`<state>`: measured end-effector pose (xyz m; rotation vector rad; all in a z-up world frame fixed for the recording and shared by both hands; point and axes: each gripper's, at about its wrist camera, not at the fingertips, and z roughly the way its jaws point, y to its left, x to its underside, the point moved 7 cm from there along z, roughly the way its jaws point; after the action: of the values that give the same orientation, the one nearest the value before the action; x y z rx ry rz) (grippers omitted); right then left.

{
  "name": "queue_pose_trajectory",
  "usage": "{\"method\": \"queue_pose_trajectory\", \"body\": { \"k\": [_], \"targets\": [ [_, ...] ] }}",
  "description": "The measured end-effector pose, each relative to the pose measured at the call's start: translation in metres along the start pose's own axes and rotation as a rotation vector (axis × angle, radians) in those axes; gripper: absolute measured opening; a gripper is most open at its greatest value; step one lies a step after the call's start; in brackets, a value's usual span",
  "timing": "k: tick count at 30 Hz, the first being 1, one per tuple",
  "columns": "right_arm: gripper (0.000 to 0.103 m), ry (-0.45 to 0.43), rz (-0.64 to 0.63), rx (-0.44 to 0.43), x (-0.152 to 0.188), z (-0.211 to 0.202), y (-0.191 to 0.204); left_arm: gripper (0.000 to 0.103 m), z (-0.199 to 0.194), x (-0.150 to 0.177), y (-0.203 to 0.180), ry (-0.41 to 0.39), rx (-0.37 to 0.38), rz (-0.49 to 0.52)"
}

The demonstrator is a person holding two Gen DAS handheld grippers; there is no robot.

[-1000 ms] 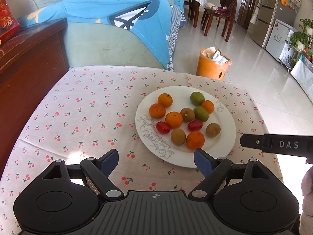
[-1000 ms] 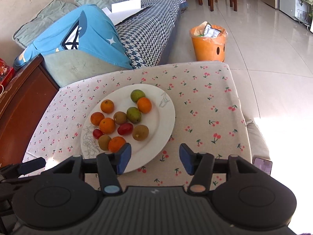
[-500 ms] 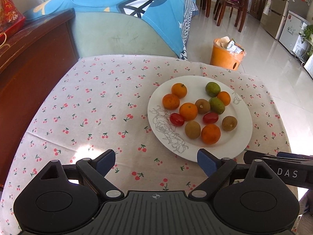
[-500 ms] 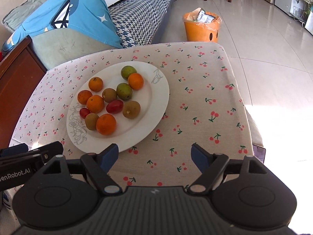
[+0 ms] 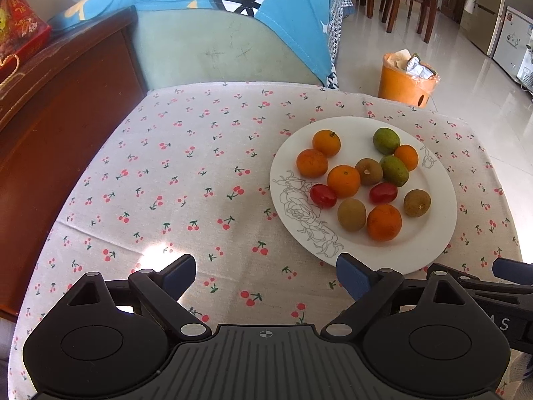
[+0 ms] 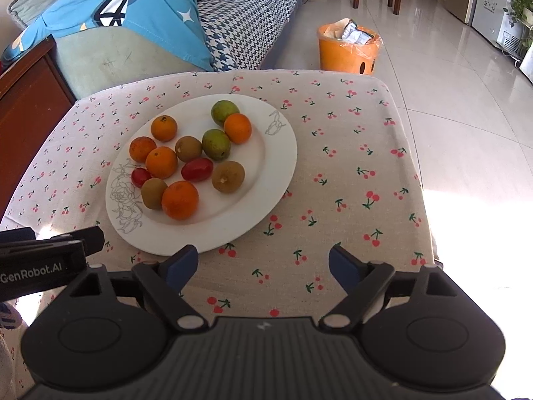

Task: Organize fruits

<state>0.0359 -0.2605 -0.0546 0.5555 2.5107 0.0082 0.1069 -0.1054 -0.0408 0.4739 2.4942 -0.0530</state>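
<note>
A white plate on a cherry-print tablecloth holds several oranges, brown kiwis, two green fruits and two red tomatoes, all mixed together. My left gripper is open and empty over the cloth, near the plate's front left. My right gripper is open and empty over the cloth at the plate's front right edge. Each gripper's side shows in the other's view.
A dark wooden cabinet stands left of the table, with a red box on it. A sofa with a blue cushion is behind. An orange waste bin sits on the tiled floor beyond.
Both grippers have drawn back and shifted; the left view swung left so the plate sits further right. The right gripper's jaws have opened wider.
</note>
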Motion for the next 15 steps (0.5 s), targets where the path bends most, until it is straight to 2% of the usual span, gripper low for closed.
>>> {"method": "queue_pose_trajectory", "body": {
  "k": [15],
  "targets": [
    [0.087,-0.007,0.001,0.015,-0.0031,0.0015,-0.0007,0.093,0.0043,0.0017,-0.0042,0.008,-0.014,0.032]
  ]
}}
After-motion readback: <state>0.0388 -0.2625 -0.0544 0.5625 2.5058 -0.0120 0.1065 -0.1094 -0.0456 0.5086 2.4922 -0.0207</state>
